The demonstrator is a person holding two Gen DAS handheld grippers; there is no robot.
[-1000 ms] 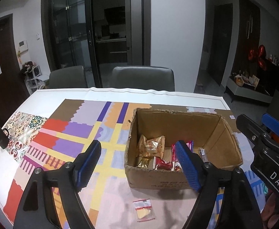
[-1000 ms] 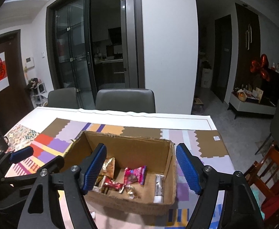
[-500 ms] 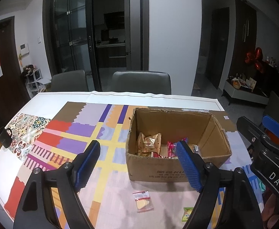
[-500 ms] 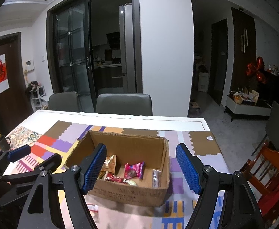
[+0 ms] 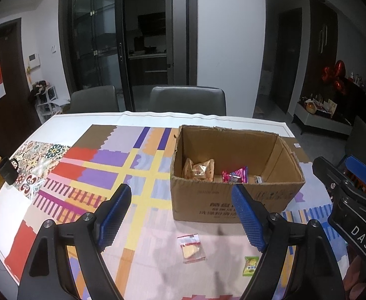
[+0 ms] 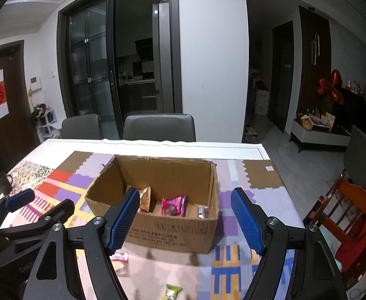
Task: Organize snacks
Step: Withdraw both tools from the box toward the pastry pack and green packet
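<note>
Hovering above the near edge of the table [image 5: 65, 122], the left gripper [image 5: 180, 220] has its blue pads spread wide with nothing between them; the right gripper [image 6: 184, 221] is likewise released and empty. An open cardboard box [image 5: 233, 200] stands on the patterned tablecloth [image 5: 108, 175] toward the table's right side. Inside it lie golden-wrapped snacks [image 5: 199, 170], a pink-wrapped snack [image 5: 235, 176] and a small silver packet [image 6: 202, 211] against the right wall. Two snacks lie outside the box, on the cloth near the table's front edge: a clear packet with a red stripe [image 5: 191, 248] and, to its right, a small green packet [image 5: 250, 266]. A dark mug [image 5: 6, 171] sits at the left edge.
</note>
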